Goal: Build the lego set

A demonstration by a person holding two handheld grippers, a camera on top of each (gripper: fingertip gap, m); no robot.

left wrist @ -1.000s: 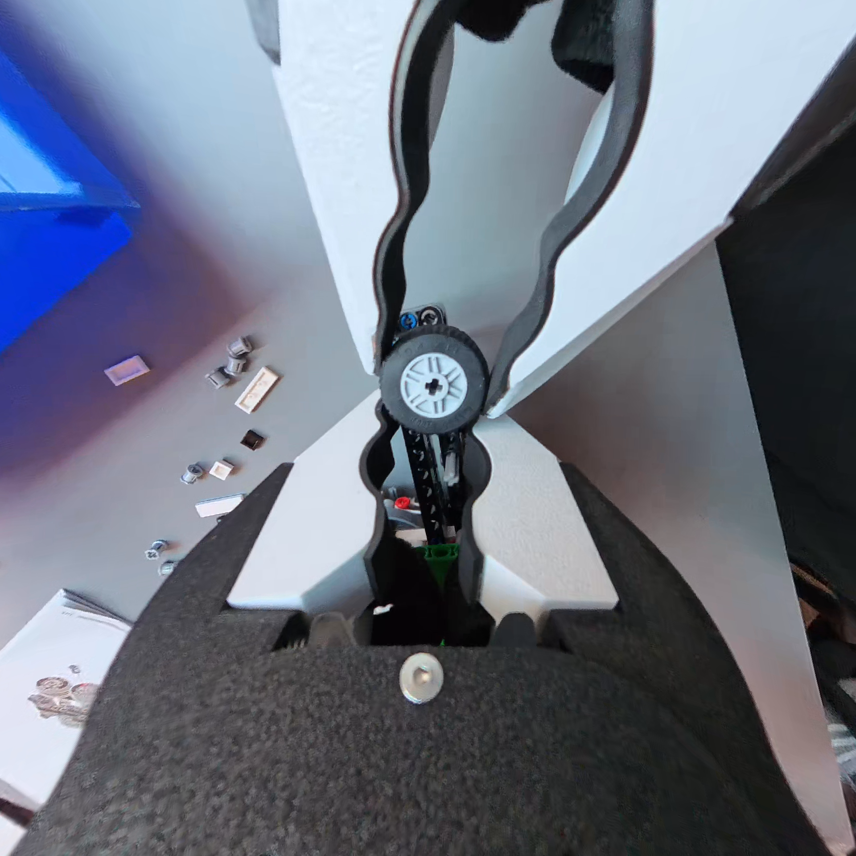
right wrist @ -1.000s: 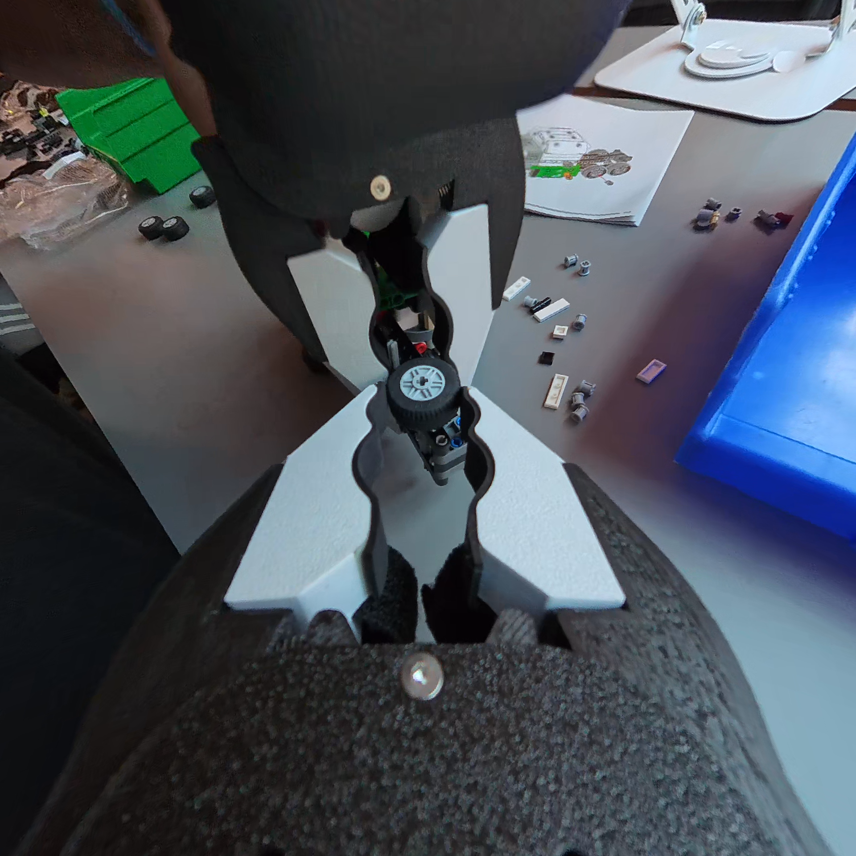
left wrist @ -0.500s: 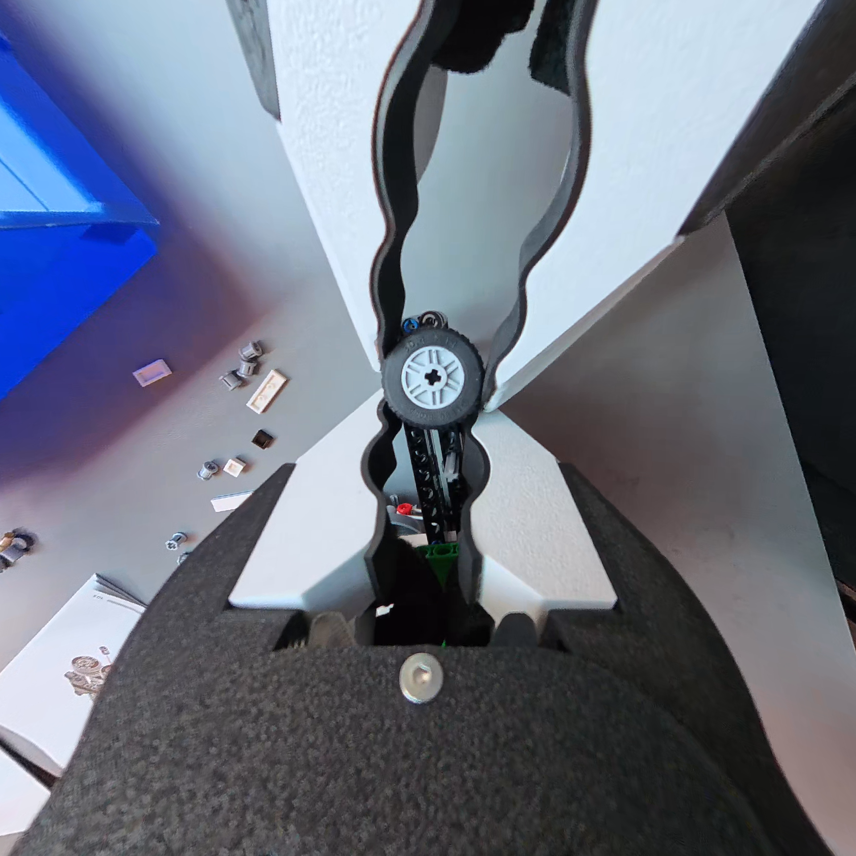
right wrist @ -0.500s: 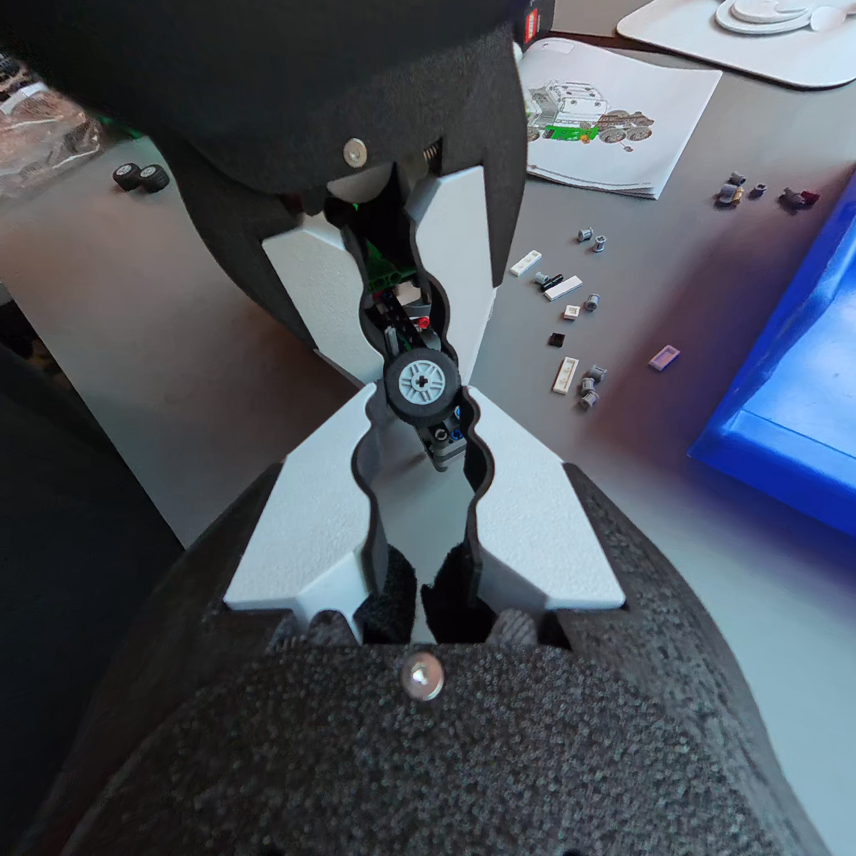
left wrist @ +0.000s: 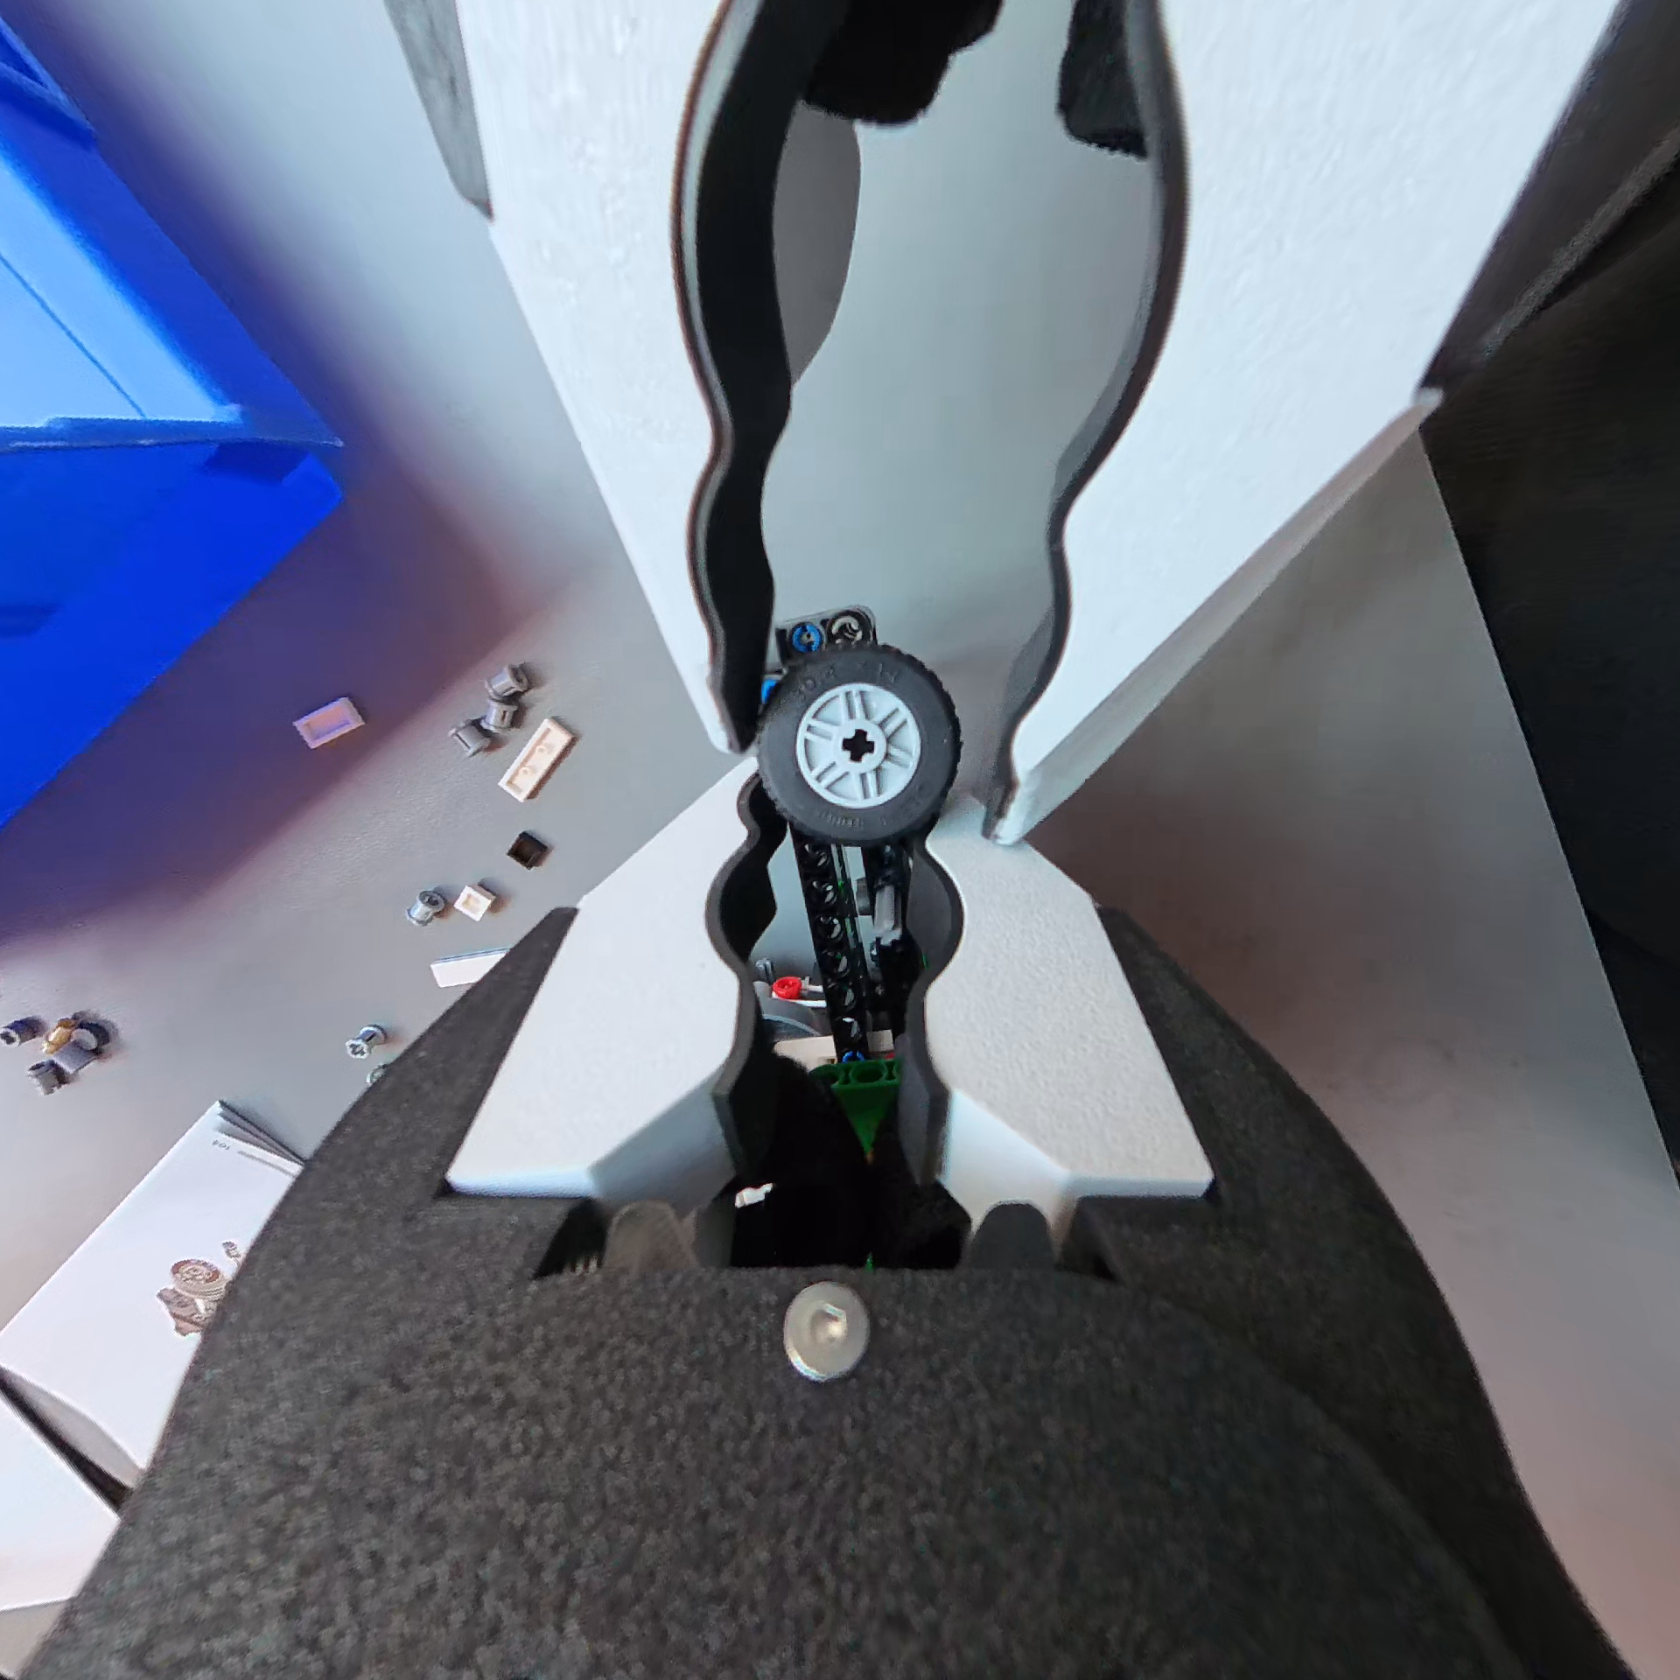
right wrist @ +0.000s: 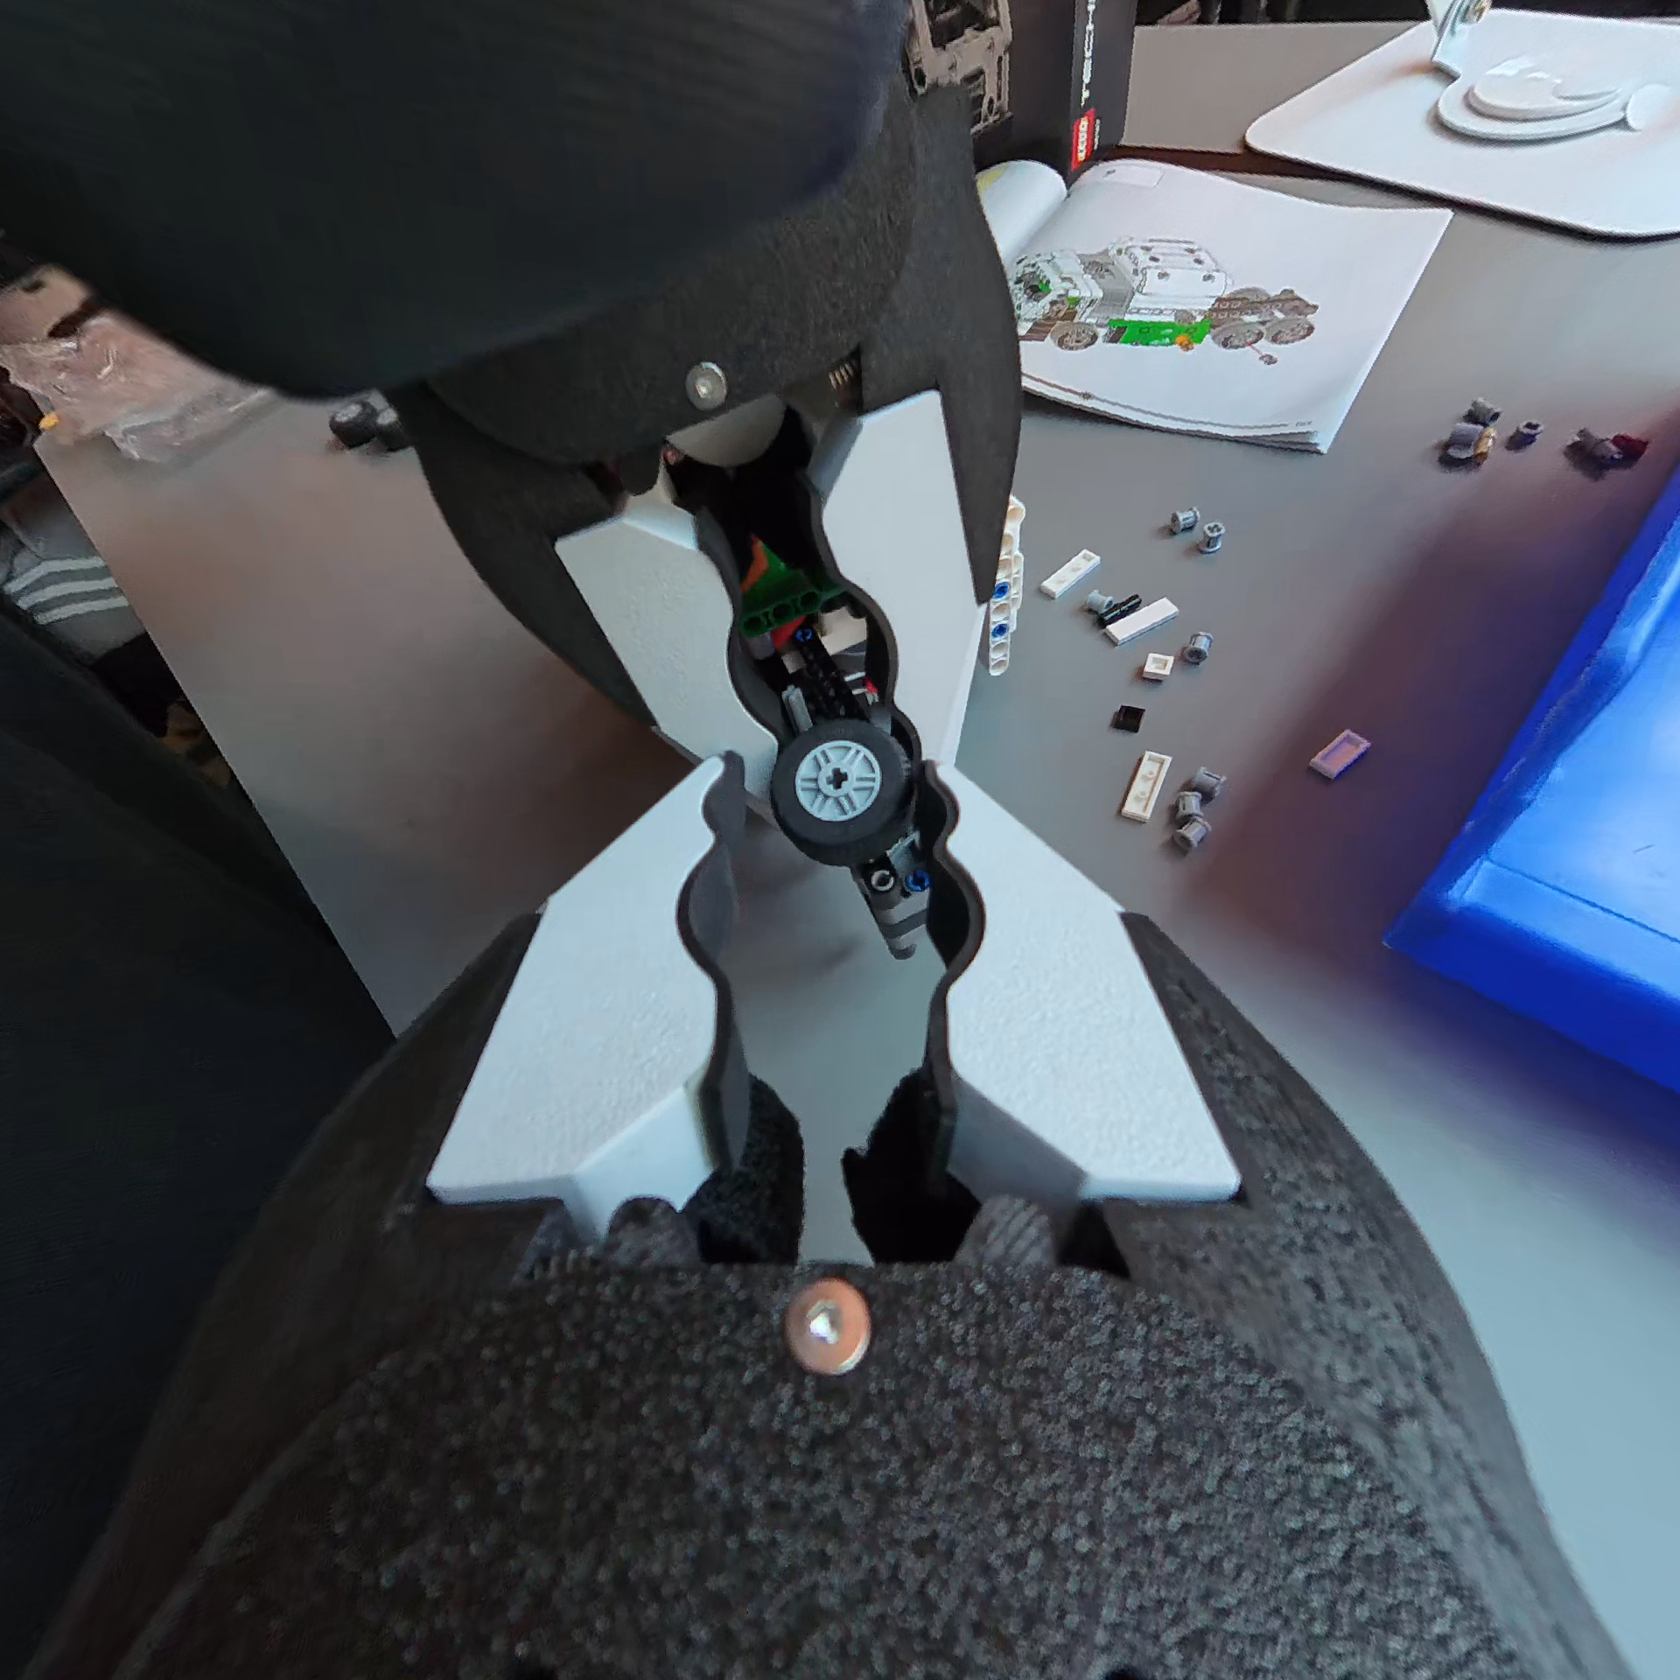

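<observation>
The lego chassis (left wrist: 841,945), a black beam with green and red parts, is clamped between my left gripper's (left wrist: 850,836) fingers. A black wheel with a grey hub (left wrist: 859,747) sits on the chassis's outer end; it also shows in the right wrist view (right wrist: 838,784). My right gripper (right wrist: 832,791) faces the left one tip to tip, jaws apart around the wheel. One finger (right wrist: 945,845) touches the wheel and chassis; the other (right wrist: 718,818) stands clear with a gap. The left gripper (right wrist: 818,718) comes in from the top of the right wrist view.
Both grippers hang above a grey table (right wrist: 455,727). A blue bin (right wrist: 1591,864) stands at the right, small loose parts (right wrist: 1155,709) lie beside it. An open instruction booklet (right wrist: 1273,273), a dark box (right wrist: 1091,82) and a white pad (right wrist: 1500,136) lie behind; spare wheels (right wrist: 364,423) at the left.
My right gripper's jaws have opened off the wheel, which stays on the chassis. The left gripper keeps its hold; both have tilted a little.
</observation>
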